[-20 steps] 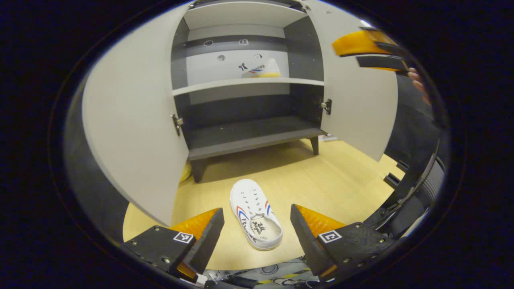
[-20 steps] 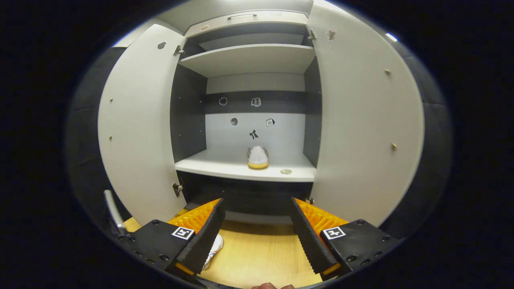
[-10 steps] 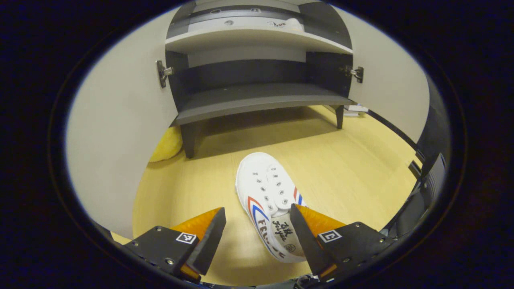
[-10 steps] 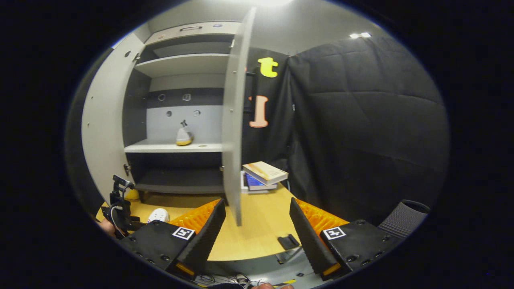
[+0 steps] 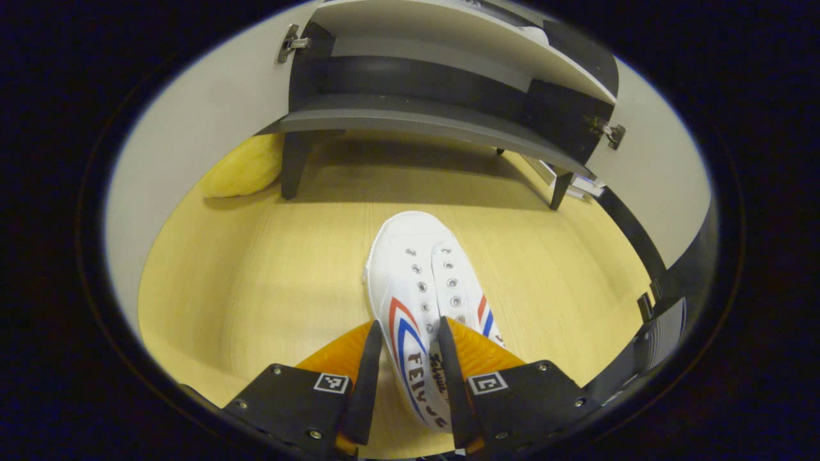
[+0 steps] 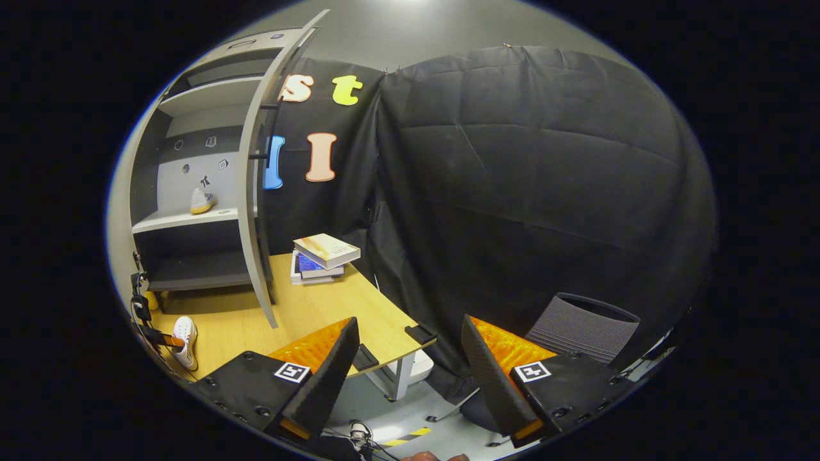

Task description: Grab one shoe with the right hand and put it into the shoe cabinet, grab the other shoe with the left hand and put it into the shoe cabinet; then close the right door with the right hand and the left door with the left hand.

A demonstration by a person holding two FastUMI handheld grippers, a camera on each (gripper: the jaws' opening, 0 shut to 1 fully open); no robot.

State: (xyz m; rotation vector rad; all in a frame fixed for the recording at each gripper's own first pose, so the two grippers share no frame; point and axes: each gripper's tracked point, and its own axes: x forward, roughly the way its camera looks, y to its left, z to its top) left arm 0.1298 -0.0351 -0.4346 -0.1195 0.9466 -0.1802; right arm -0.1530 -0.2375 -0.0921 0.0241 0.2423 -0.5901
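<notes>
In the left gripper view, my left gripper (image 5: pixel 407 374) is low over the wooden table (image 5: pixel 256 288) and points toward the shoe cabinet (image 5: pixel 448 121). Its fingers are narrow and they clamp the heel part of the white shoe (image 5: pixel 426 294): one finger presses the outer side wall, the other finger stands inside the shoe opening. The shoe lies on the table with its toe toward the cabinet. I count one shoe here, two open doors, and one yellow soft thing (image 5: pixel 246 169) beside the cabinet leg.

In the right gripper view, my right gripper (image 6: pixel 410 365) is raised and turned away from the cabinet (image 6: pixel 186 192), toward the black cloth. Its fingers stand wide apart and hold nothing. I count two shoes: one on the middle shelf (image 6: pixel 202 202), one on the table (image 6: pixel 184 341) with the left gripper (image 6: pixel 150 330) at it. There is also a stack of books (image 6: pixel 322 257) and one grey chair (image 6: pixel 586 326).
</notes>
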